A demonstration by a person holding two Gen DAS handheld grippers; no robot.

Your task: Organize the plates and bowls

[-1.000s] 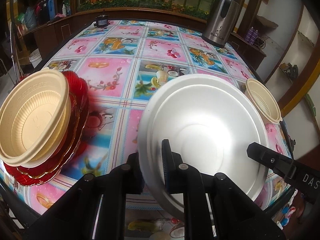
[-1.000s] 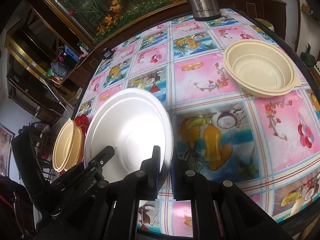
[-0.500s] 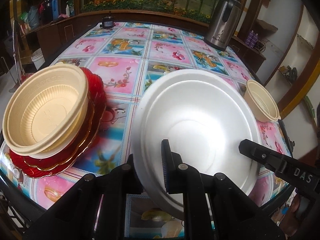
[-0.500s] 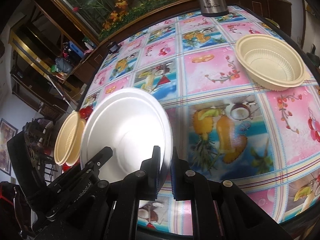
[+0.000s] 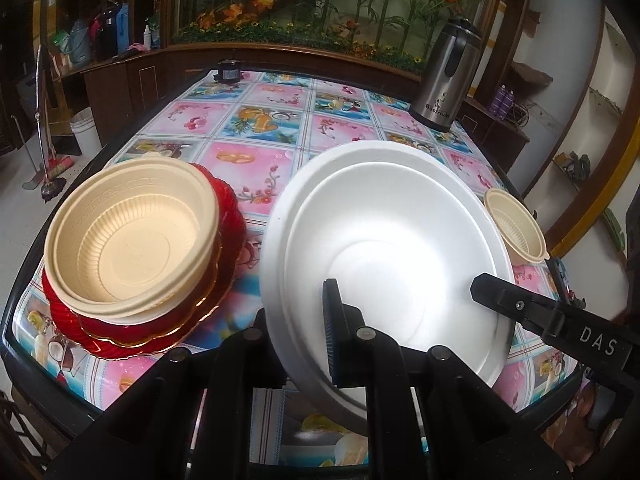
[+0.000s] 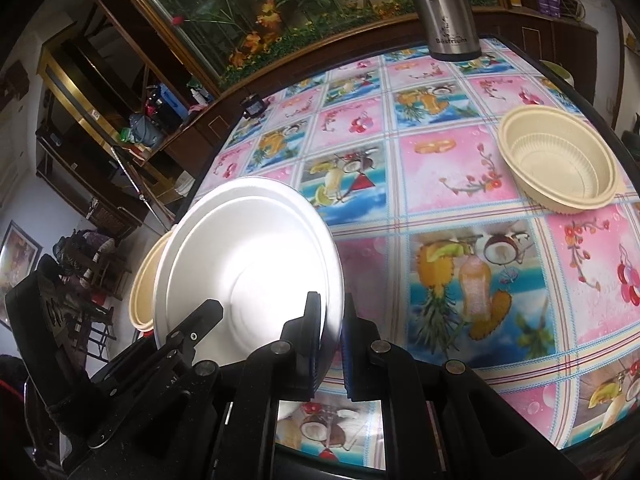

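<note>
White plate (image 5: 384, 248) lifted, shifted toward left stack of cream bowl (image 5: 132, 236) on red plates (image 5: 160, 320), left tool (image 5: 308, 344) and right tool (image 6: 332, 344) both pinching its near rim.

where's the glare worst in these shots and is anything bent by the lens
Left wrist view: glare washes out the middle of the white plate; the table edge bows. Right wrist view: the same plate blows out near its centre, and the tablecloth grid curves outward.

right gripper (image 6: 331, 344) clamping white plate (image 6: 248, 264), cream bowl (image 6: 560, 168) beyond
</note>
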